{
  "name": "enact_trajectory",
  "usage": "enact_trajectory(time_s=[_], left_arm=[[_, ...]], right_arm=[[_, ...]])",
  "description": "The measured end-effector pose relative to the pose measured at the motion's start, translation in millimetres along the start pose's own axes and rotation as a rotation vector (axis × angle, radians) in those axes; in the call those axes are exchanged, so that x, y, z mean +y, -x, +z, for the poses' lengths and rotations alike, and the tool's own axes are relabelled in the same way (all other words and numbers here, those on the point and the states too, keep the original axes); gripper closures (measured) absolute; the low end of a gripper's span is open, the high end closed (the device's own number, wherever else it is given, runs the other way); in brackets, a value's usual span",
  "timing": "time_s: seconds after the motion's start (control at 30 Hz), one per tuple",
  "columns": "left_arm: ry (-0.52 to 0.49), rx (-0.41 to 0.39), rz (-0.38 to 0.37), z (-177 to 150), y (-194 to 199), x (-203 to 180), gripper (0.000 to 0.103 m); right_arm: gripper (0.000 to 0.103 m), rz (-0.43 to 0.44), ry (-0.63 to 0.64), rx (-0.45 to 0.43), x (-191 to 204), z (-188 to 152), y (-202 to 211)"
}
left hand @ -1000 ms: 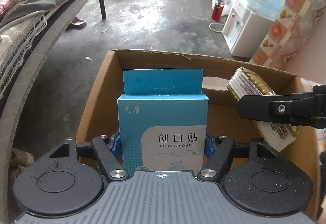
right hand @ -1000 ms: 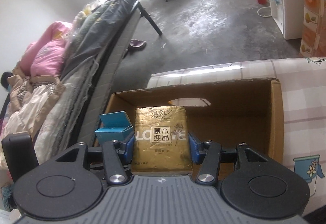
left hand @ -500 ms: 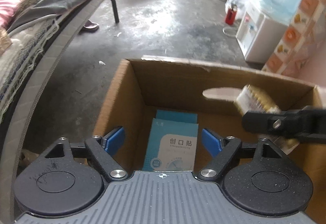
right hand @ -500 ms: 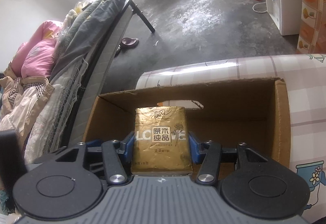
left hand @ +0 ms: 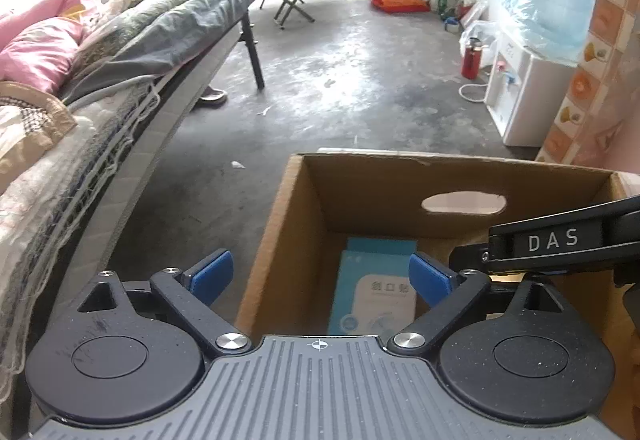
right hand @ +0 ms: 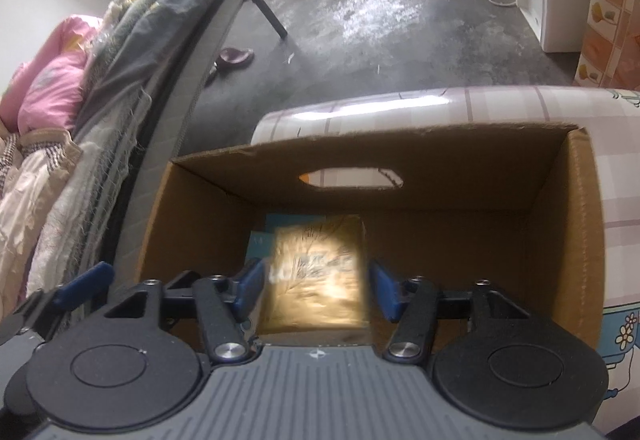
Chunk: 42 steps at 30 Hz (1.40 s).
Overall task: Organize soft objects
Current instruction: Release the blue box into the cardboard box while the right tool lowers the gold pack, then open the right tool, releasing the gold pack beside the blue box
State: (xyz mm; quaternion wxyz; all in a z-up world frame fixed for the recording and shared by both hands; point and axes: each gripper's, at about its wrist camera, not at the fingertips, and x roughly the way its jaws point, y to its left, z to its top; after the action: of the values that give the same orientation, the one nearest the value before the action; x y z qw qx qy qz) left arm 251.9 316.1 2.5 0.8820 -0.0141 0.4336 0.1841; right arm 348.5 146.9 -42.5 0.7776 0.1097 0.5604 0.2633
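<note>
Between your right gripper's (right hand: 316,290) blue pads, the gold tissue pack (right hand: 316,280) is blurring as the jaws are opening; it looks already free and dropping, though the smear makes contact hard to judge. It is falling partly over the blue plaster box (right hand: 262,240), so it could be ending up tilted or sliding against the cardboard box (right hand: 560,240) wall if you are pulling away crookedly. Your left gripper (left hand: 320,276) is also opening, wide and empty, straddling the carton's left wall with one pad outside; if you are lowering or swinging it now, that pad could be catching the rim and dragging the carton across the checked table (right hand: 520,108). The blue plaster box (left hand: 374,292) is lying flat on the carton floor. Farther right, "DAS" is reading clearly on the right gripper's arm (left hand: 554,240). The printing on both packs is too blurred to read.
</note>
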Motion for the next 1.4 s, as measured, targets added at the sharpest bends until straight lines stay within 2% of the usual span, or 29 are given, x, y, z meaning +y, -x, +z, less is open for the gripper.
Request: enact_trajectory(time_s=[0.33, 0.5, 0.63, 0.77, 0.93, 1.1, 1.13, 1.23, 1.3, 1.4], left_arm=[[-0.001, 0.012, 0.018, -8.4, 1.5, 6.7, 0.006], [0.001, 0.014, 0.037, -11.7, 3.3, 9.8, 0.006], [0.016, -0.014, 0.054, -13.1, 13.8, 17.1, 0.006], [0.058, -0.024, 0.059, -14.2, 27.7, 29.3, 0.006], [0.133, -0.044, 0.046, -21.6, 49.4, 52.2, 0.006], [0.200, -0.071, 0.020, -31.3, 70.5, 76.0, 0.006], [0.208, -0.078, 0.017, -33.3, 74.3, 80.4, 0.006], [0.230, -0.095, 0.019, -40.8, 82.8, 90.9, 0.006], [0.245, -0.103, 0.017, -43.6, 86.4, 96.9, 0.006], [0.264, -0.111, 0.009, -45.6, 88.6, 104.3, 0.006]], right_arm=[[0.037, -0.029, -0.002, 0.063, 1.0, -7.7, -17.9], [0.031, -0.043, -0.057, 0.122, -7.2, -10.6, -25.7], [0.031, 0.023, -0.125, 0.137, -16.1, -12.1, -21.8], [0.031, 0.015, -0.091, 0.123, -15.4, -16.6, -13.3], [0.031, -0.033, -0.018, 0.182, -13.3, -24.6, -16.1], [0.031, -0.107, 0.122, 0.251, 0.0, -36.9, -32.5], [0.032, -0.122, 0.155, 0.260, 3.1, -39.8, -36.0], [0.045, -0.172, 0.226, 0.270, 9.4, -48.2, -42.4], [0.046, -0.177, 0.236, 0.259, 11.3, -50.6, -42.2], [0.046, -0.170, 0.182, 0.242, 9.3, -48.2, -41.5]])
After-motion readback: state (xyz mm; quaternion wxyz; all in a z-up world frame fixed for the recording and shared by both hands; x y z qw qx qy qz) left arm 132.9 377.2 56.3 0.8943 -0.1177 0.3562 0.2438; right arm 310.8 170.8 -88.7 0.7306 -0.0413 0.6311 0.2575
